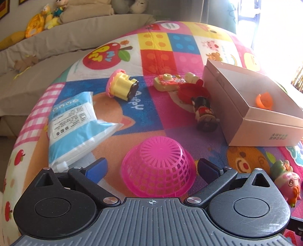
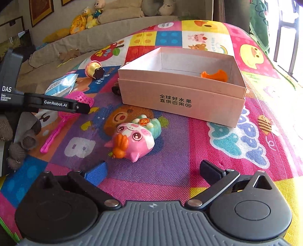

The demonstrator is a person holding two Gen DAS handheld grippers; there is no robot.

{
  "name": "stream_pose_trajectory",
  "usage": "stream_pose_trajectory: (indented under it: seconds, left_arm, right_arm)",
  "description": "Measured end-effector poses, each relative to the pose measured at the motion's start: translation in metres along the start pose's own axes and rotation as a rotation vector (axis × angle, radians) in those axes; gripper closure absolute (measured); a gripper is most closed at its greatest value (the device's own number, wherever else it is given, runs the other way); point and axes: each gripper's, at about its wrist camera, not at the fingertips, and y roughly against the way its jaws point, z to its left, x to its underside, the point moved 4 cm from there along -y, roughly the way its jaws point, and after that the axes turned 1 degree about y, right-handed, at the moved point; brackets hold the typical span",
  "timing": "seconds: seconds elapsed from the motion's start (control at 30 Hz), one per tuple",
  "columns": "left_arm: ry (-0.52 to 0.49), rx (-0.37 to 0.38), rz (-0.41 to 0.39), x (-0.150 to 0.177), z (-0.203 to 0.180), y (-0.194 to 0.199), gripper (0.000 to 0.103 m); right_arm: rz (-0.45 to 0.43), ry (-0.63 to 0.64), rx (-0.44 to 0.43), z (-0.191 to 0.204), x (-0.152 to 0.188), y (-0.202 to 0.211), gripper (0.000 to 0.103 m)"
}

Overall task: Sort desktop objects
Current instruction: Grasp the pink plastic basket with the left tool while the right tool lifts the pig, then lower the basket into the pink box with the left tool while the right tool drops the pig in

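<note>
Here — pink basket [image 1: 158, 166] between left gripper [image 1: 151, 170] fingers.

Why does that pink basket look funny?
The pink basket is upside down on the mat, bottom facing up, so nothing can go in it. The yellow cupcake toy and the little doll also lie tipped on their sides.

A home living room or playroom is shown. A beige sofa [image 1: 62, 37] is lined with plush toys [image 2: 85, 20], and framed pictures [image 2: 40, 10] are hung on the wall behind it. A bright children's play mat [image 2: 217, 151] with cartoon animals is strewn with small toys, and daylight is let in through a window [image 2: 287, 28].
</note>
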Motion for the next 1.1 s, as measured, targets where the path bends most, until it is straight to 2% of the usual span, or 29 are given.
stream_pose_trajectory:
  seconds: [0.13, 0.27, 0.43, 0.53, 0.7, 0.83, 0.97, 1.03, 1.1]
  left_arm:
    - [-0.036, -0.013, -0.017, 0.003, -0.006, 0.005, 0.015]
    - [-0.041, 0.031, -0.007, 0.012, -0.010, 0.017, 0.015]
    - [-0.132, 0.124, 0.009, 0.036, -0.027, 0.041, 0.015]
    - [-0.162, 0.156, 0.021, 0.045, -0.033, 0.051, 0.011]
    - [-0.135, 0.117, 0.020, 0.047, -0.030, 0.050, 0.008]
    - [-0.132, 0.109, 0.013, 0.044, -0.032, 0.050, 0.015]
    - [-0.151, 0.122, 0.006, 0.044, -0.038, 0.055, 0.015]
    - [-0.149, 0.138, -0.006, 0.038, -0.041, 0.060, 0.015]
    - [-0.152, 0.159, -0.052, 0.022, -0.046, 0.070, 0.015]
  right_arm:
    - [0.003, 0.018, 0.020, 0.003, 0.000, -0.001, 0.000]
    - [-0.012, 0.007, -0.013, 0.005, -0.005, 0.001, 0.000]
    - [-0.068, -0.002, -0.038, 0.011, -0.023, 0.005, 0.001]
    - [-0.038, 0.004, -0.047, 0.014, -0.032, -0.006, 0.017]
    - [0.001, 0.000, -0.041, 0.014, -0.034, -0.018, 0.047]
    - [-0.004, 0.022, -0.048, 0.012, -0.032, -0.008, 0.050]
    - [-0.014, 0.038, -0.059, 0.005, -0.030, 0.008, 0.053]
    - [-0.036, 0.046, -0.049, 0.000, -0.032, 0.021, 0.053]
    - [-0.084, 0.049, -0.025, -0.009, -0.041, 0.039, 0.054]
